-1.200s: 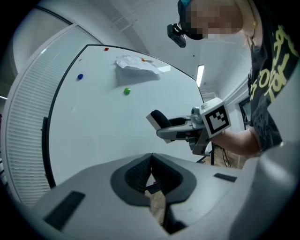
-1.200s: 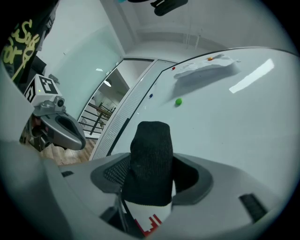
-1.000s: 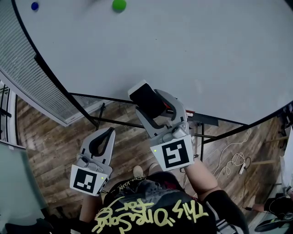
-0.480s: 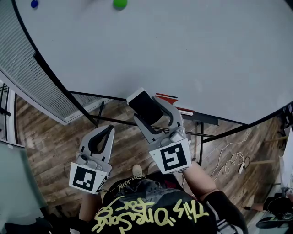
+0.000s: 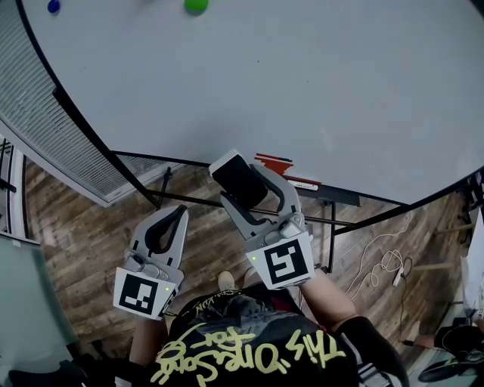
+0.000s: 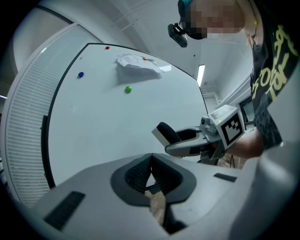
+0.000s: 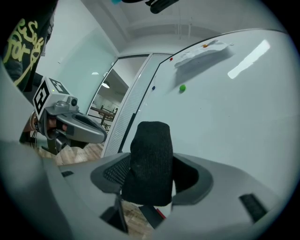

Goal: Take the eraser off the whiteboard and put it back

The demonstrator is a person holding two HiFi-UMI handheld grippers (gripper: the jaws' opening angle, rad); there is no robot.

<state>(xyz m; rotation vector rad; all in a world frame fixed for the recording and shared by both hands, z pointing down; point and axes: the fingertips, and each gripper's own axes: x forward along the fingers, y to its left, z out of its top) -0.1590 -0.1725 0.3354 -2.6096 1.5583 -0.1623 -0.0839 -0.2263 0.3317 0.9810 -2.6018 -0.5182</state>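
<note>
The eraser [image 5: 238,178], a white block with a black felt face, is clamped between the fingers of my right gripper [image 5: 243,185]. It hangs just below the lower edge of the whiteboard [image 5: 302,83]. In the right gripper view the felt of the eraser [image 7: 149,159] stands upright between the jaws, with the board behind it. My left gripper [image 5: 179,215] is lower and to the left, shut, with nothing in it. From the left gripper view the eraser [image 6: 165,134] shows in front of the board, and the left gripper [image 6: 151,164] has its pads together.
A green magnet [image 5: 196,5], a blue magnet [image 5: 53,6] and a crumpled paper [image 6: 138,63] sit high on the board. Red markers lie in the marker tray [image 5: 302,184]. The board's black stand [image 5: 162,198], slatted blinds [image 5: 45,128] and loose cables [image 5: 386,264] are over the wooden floor.
My right gripper has drawn the eraser slightly down and back from the board. The left gripper has hardly moved.
</note>
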